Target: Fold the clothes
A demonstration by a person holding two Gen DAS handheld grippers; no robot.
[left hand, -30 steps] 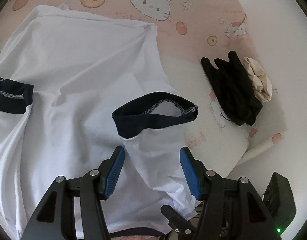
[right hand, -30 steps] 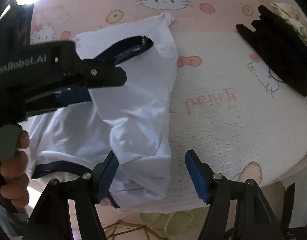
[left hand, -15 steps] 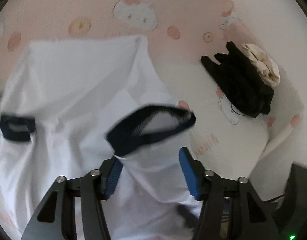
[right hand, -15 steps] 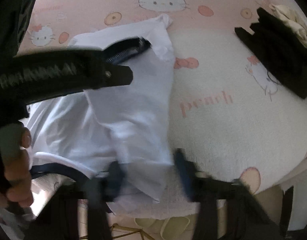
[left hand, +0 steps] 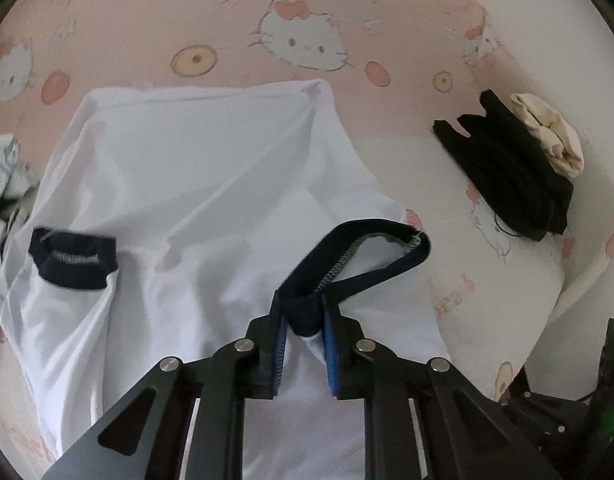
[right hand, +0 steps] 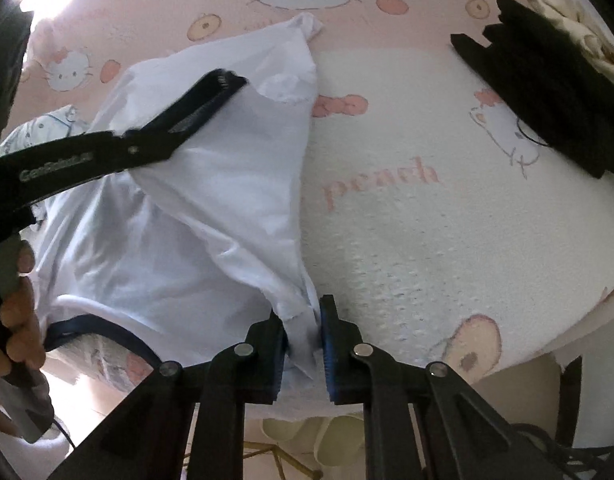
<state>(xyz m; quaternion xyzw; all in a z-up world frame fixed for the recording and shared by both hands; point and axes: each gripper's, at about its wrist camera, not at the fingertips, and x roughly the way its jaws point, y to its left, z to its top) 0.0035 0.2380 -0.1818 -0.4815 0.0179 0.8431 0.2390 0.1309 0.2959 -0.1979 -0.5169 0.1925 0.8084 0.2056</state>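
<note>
A white T-shirt (left hand: 195, 184) with navy cuffs lies spread on a pink cartoon-cat blanket (left hand: 299, 8). My left gripper (left hand: 303, 322) is shut on the navy cuff of the right sleeve (left hand: 371, 240), lifting it off the shirt. The other navy cuff (left hand: 73, 260) lies flat at the left. In the right wrist view, my right gripper (right hand: 303, 332) is shut on the white shirt (right hand: 211, 200) at its near shoulder edge. The left gripper's body (right hand: 107, 152) crosses that view from the left, held by a person's hand (right hand: 15, 320).
A folded black garment (left hand: 511, 176) with a cream one (left hand: 547, 136) beside it lies at the right of the bed. Patterned cloth (left hand: 3, 176) shows at the far left. The bed's near edge (right hand: 507, 360) drops off below the right gripper.
Both grippers, open a second ago, have moved forward and shut: the left on the sleeve cuff, the right on the shirt's shoulder edge. The sleeve is now lifted.
</note>
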